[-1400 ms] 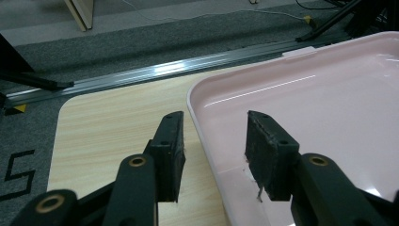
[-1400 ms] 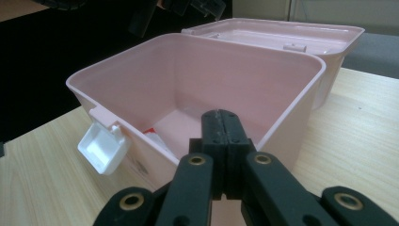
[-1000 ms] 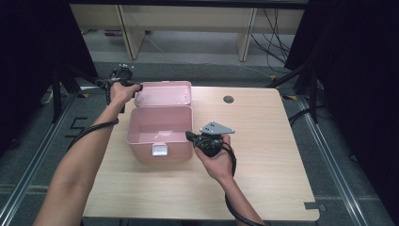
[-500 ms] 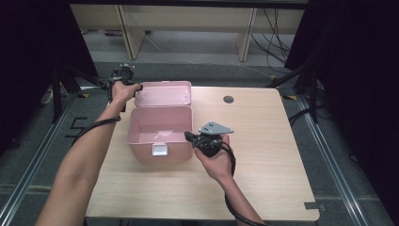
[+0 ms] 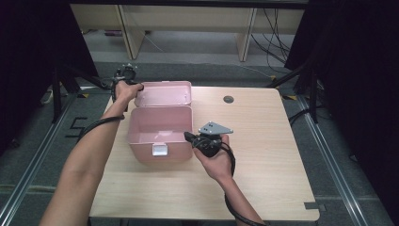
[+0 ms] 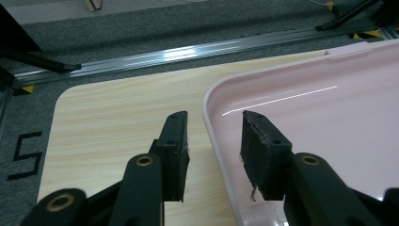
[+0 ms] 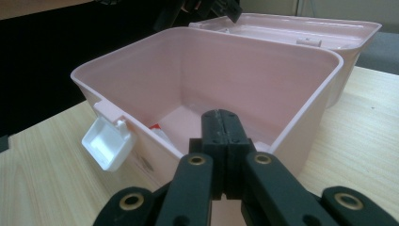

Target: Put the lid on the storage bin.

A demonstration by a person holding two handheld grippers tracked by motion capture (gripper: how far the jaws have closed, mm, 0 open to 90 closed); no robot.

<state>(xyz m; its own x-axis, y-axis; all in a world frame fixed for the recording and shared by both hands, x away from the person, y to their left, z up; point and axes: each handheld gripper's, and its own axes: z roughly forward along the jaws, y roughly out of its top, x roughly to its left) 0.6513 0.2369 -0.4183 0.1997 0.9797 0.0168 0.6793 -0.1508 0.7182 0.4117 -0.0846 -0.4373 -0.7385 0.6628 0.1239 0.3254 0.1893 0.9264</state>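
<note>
While the pink box [image 5: 160,133] sits open on the left half of the bench [image 5: 263,160], its lid [image 5: 163,93] lies flung back behind it, inner side up. The left gripper [image 6: 211,141] straddles the lid's left rim: one jaw stands outside over the bench, the other inside over the lid, with gaps either side, so the pads do not press on it. These jaws have just been closing, the rim between them. The right gripper [image 7: 219,125] has its jaws together, empty, and sits at the box's right front corner, just over the rim. A white latch [image 7: 108,141] hangs from the box's front wall. A dark round hole [image 5: 228,99] marks the bench behind.
</note>
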